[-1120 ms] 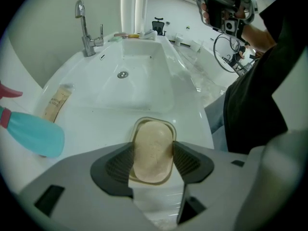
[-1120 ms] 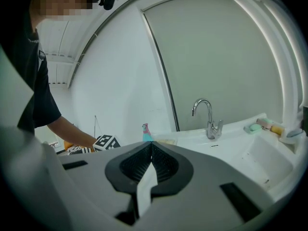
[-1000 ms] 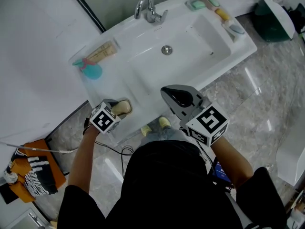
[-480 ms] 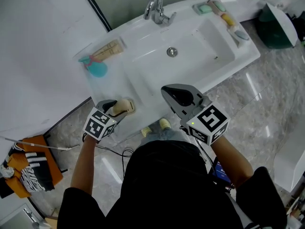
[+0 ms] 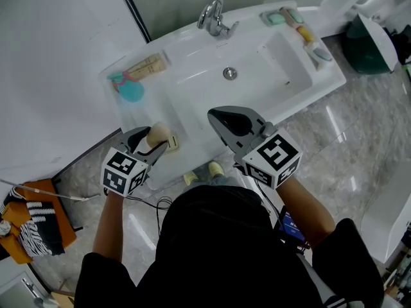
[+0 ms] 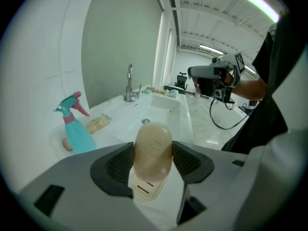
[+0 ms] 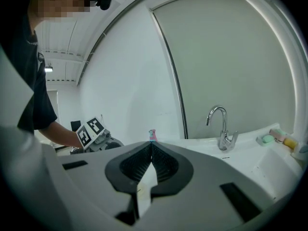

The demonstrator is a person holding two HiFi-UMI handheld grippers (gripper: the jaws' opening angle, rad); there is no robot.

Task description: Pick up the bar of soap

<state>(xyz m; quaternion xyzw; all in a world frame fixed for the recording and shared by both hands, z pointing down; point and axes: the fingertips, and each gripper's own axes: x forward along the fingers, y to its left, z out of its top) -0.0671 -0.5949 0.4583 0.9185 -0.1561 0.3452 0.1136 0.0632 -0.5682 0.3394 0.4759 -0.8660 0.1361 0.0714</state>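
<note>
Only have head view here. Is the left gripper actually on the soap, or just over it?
Observer: On it. The left gripper view shows the left gripper with a jaw pressed to each side of the soap.
Operator: Lifted yet?
Observer: Can't tell. The dish sits right under the soap's lower end, and no clear gap shows between them.
Operator: And the other one?
Observer: The right gripper is shut, its tips meeting with nothing between them.
</note>
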